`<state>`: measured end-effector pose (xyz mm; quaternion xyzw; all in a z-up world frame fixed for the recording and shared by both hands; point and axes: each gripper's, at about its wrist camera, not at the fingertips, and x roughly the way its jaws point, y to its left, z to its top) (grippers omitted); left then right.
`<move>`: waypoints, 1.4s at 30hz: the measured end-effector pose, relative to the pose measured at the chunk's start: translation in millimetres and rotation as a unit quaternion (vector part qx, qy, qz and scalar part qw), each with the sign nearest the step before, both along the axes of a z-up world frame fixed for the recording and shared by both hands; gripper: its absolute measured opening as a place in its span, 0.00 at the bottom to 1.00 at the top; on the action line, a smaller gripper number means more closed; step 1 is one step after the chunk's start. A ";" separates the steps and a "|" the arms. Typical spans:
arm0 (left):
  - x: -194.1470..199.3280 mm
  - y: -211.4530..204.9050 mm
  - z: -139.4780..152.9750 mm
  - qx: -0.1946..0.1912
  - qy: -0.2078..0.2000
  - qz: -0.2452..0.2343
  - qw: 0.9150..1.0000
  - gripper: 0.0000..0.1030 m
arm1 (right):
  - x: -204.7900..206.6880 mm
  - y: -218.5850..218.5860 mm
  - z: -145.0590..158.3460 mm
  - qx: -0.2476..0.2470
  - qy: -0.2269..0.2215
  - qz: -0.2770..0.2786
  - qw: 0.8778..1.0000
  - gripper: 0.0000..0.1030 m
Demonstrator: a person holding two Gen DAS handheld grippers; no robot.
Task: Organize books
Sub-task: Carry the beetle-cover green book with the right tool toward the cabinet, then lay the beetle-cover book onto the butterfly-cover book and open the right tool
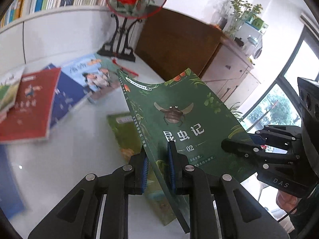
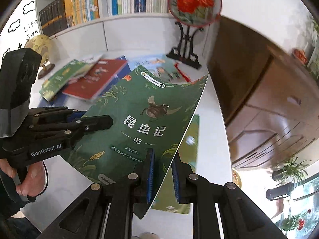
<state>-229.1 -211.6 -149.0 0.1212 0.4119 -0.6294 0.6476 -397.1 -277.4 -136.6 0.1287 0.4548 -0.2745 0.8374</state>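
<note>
Left wrist view: green insect book (image 1: 179, 119) is being held clear above the white table (image 1: 79, 149), clamped at its spine edge by the left gripper (image 1: 159, 169), at its open edge by the right gripper (image 2: 162, 177); the long axis is running away toward the bookshelf (image 2: 119, 0).

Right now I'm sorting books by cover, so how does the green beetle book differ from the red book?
The green beetle book is lifted, tilted, clamped by the left gripper and right gripper; the red book lies flat in the pile. Both are thin paperbacks.
</note>
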 end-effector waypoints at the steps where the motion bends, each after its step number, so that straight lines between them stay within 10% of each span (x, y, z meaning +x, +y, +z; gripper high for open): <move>1: -4.7 0.0 -4.8 0.003 -0.001 0.005 1.000 0.14 | -3.2 -3.6 -6.9 0.004 0.002 0.005 1.000 0.15; 42: -8.7 14.7 -44.3 0.092 -0.027 0.058 0.994 0.21 | -27.0 -43.5 -77.6 0.090 -0.017 0.019 0.996 0.29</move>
